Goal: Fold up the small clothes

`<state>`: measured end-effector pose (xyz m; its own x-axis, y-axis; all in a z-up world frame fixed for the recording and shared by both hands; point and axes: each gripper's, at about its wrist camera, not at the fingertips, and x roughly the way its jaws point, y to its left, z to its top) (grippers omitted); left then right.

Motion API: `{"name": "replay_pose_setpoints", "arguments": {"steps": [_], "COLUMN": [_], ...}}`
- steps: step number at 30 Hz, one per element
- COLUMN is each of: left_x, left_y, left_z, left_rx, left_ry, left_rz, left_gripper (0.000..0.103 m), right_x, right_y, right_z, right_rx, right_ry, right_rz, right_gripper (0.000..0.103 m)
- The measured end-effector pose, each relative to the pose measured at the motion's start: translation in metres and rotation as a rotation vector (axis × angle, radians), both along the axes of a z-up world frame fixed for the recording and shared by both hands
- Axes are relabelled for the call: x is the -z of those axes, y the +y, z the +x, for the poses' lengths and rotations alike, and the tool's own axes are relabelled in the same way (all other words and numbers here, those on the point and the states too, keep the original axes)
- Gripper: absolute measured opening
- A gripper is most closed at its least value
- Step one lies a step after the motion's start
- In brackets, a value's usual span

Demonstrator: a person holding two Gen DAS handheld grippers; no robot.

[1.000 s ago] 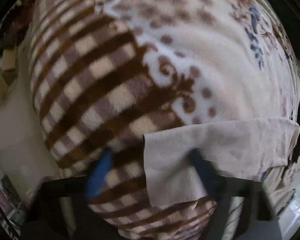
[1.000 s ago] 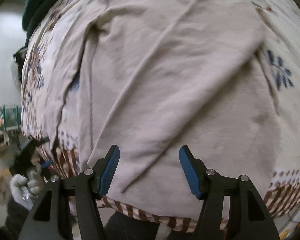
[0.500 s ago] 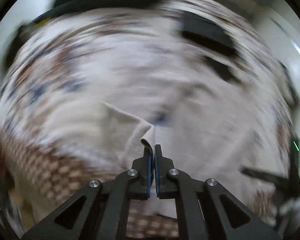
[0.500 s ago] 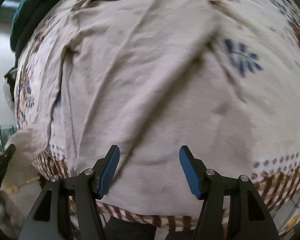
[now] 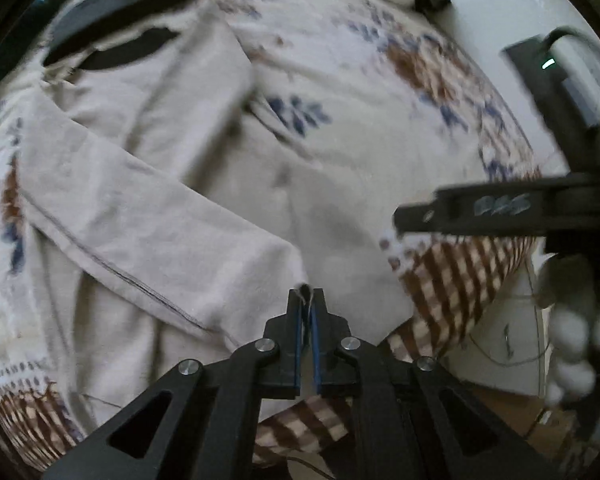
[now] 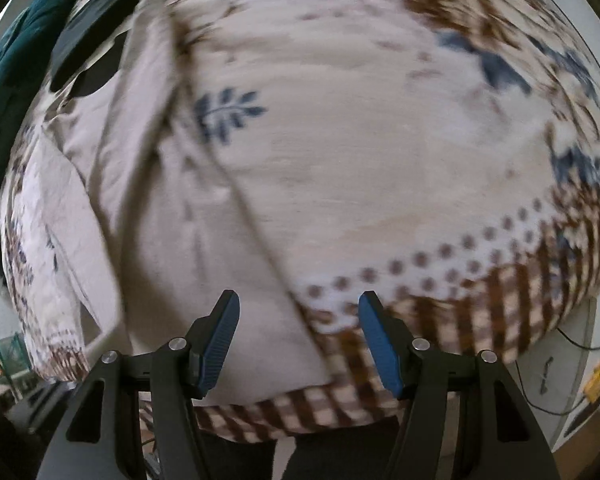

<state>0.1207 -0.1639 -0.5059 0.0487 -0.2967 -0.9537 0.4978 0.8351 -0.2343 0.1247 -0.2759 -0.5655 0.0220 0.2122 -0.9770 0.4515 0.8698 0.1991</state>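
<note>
A pale beige garment [image 5: 148,184] lies spread on a patterned fleece blanket [image 5: 380,92]. My left gripper [image 5: 307,300] is shut on the end of its sleeve and holds the sleeve folded across the garment's body. In the right wrist view the garment [image 6: 172,216] fills the left and middle. My right gripper [image 6: 298,320] is open and empty, over the garment's near edge where it meets the blanket's brown check border [image 6: 480,320]. The right gripper also shows in the left wrist view [image 5: 480,210], at the right.
A dark teal cloth [image 6: 8,76] sits at the blanket's far left. Black pieces [image 5: 112,16] lie by the garment's far end. The table edge drops off at the right, with cables and a box [image 6: 596,376] below.
My left gripper closed on the sleeve end and carried it across the garment. My right gripper drifted right along the garment's near edge, staying open.
</note>
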Motion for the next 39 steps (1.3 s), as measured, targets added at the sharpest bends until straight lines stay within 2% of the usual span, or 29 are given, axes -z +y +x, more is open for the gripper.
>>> {"name": "replay_pose_setpoints", "arguments": {"steps": [2,3,4,5,6,7,9,13,17,18,19,20,21,25,28,29,31,32,34,36,38,39], "left_x": [0.01,0.011,0.011,0.012,0.009,0.005,-0.002,-0.009,-0.002,0.002,0.006,0.011,0.018,0.033,0.052,0.057,0.064,0.066,0.066,0.067,0.066,0.064], "left_y": [0.005,0.006,0.017,0.023,0.037,0.053,0.085,0.175,0.236,0.249,0.255,0.262,0.268,0.267,0.255,0.253,0.254,0.254,0.255,0.25,0.25,0.252], "left_z": [0.012,0.018,0.024,0.027,0.034,0.039,0.048,0.056,0.042,0.036,0.034,0.028,0.022,0.005,-0.002,-0.003,-0.007,-0.009,-0.013,-0.013,-0.017,-0.018], "left_rx": [-0.024,-0.048,-0.091,-0.114,-0.152,-0.196,-0.287,-0.512,-0.625,-0.648,-0.654,-0.655,-0.657,-0.605,-0.552,-0.552,-0.559,-0.562,-0.568,-0.574,-0.588,-0.602], "left_ry": [0.035,0.046,0.053,0.057,0.062,0.064,0.065,0.072,0.07,0.081,0.091,0.117,0.15,0.204,0.225,0.238,0.261,0.267,0.275,0.277,0.285,0.293], "left_rz": [0.014,0.026,0.043,0.052,0.055,0.051,0.037,0.08,0.178,0.19,0.186,0.175,0.158,0.116,0.141,0.14,0.126,0.115,0.088,0.072,0.053,0.043], "left_gripper": [0.006,0.013,0.034,0.05,0.081,0.089,0.089,0.089,0.089,0.089,0.089,0.088,0.088,0.088,0.086,0.082,0.044,0.035,0.014,0.005,0.003,0.002], "right_x": [0.0,-0.001,-0.001,-0.002,-0.003,-0.004,-0.007,0.0,0.028,0.032,0.039,0.042,0.041,0.033,0.037,0.036,0.03,0.025,0.021,0.028,0.041,0.052], "right_y": [-0.007,-0.01,-0.013,-0.015,-0.015,-0.014,-0.006,0.026,0.069,0.078,0.087,0.092,0.095,0.088,0.08,0.071,0.055,0.046,0.027,0.012,0.004,0.005], "right_z": [-0.006,-0.009,-0.012,-0.013,-0.015,-0.015,-0.011,0.01,0.028,0.029,0.027,0.025,0.023,0.008,0.0,-0.004,-0.011,-0.013,-0.022,-0.028,-0.033,-0.036], "right_rx": [0.015,0.024,0.029,0.035,0.039,0.038,0.02,-0.054,-0.163,-0.179,-0.2,-0.218,-0.221,-0.231,-0.228,-0.188,-0.134,-0.103,-0.048,-0.014,0.001,0.012], "right_ry": [-0.001,-0.004,-0.007,-0.014,-0.025,-0.034,-0.053,-0.076,-0.019,-0.005,0.016,0.03,0.029,0.039,0.11,0.121,0.116,0.109,0.111,0.13,0.159,0.188], "right_rz": [0.007,0.016,0.025,0.042,0.073,0.102,0.16,0.252,0.313,0.321,0.32,0.292,0.251,0.133,0.158,0.189,0.192,0.176,0.152,0.169,0.215,0.279], "right_gripper": [0.064,0.064,0.064,0.064,0.064,0.064,0.064,0.064,0.064,0.06,0.052,0.019,0.002,0.001,0.002,0.008,0.028,0.041,0.043,0.05,0.052,0.052]}}
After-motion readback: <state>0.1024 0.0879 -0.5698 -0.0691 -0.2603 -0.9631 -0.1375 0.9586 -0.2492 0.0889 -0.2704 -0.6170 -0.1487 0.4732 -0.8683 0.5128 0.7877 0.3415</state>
